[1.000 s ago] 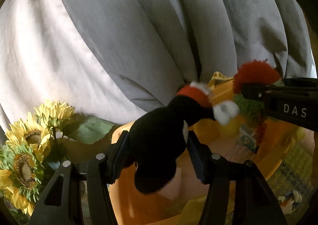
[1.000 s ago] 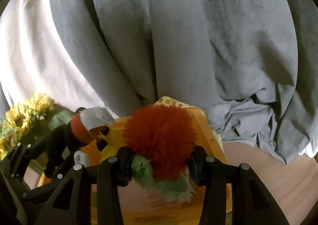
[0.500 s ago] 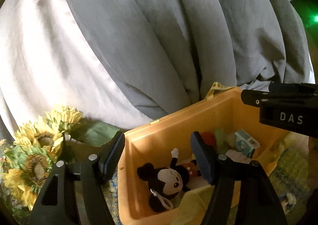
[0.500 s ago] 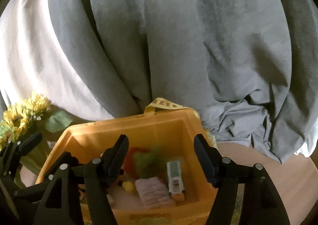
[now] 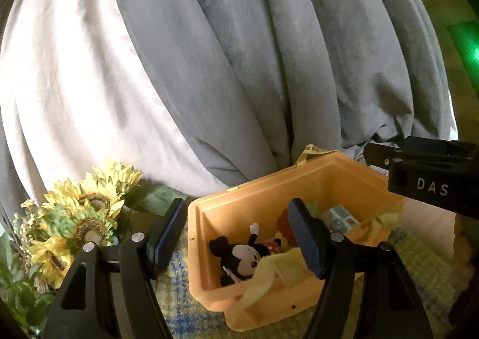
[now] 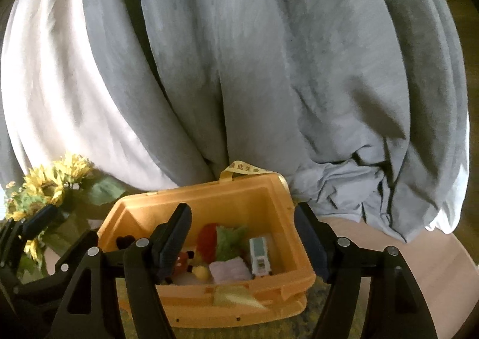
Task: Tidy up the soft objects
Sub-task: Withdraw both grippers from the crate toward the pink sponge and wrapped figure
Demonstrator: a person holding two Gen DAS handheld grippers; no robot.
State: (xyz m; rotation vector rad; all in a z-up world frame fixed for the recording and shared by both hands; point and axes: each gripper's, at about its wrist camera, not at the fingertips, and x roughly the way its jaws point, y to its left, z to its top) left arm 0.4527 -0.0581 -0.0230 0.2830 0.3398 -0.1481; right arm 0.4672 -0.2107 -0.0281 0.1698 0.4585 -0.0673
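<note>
An orange plastic bin (image 5: 248,198) sits on a patterned mat, also in the right wrist view (image 6: 209,198). A black mouse plush (image 5: 242,258) lies inside at its left. A red and green fuzzy plush (image 6: 221,237) lies in the middle, beside a pink folded cloth (image 6: 230,270) and a small white-green box (image 6: 260,253). My left gripper (image 5: 238,234) is open and empty above the bin's left part. My right gripper (image 6: 242,240) is open and empty above the bin; its side shows in the left wrist view (image 5: 431,177).
Artificial sunflowers (image 5: 77,219) stand left of the bin. Grey and white curtains (image 5: 239,54) hang close behind. A yellow cloth (image 5: 269,273) drapes over the bin's front edge. Wooden floor (image 6: 434,273) lies at the right.
Both grippers opened and dropped their plush toys into the bin: the mouse from the left, the red and green one from the right. Both grippers then drew back slightly.
</note>
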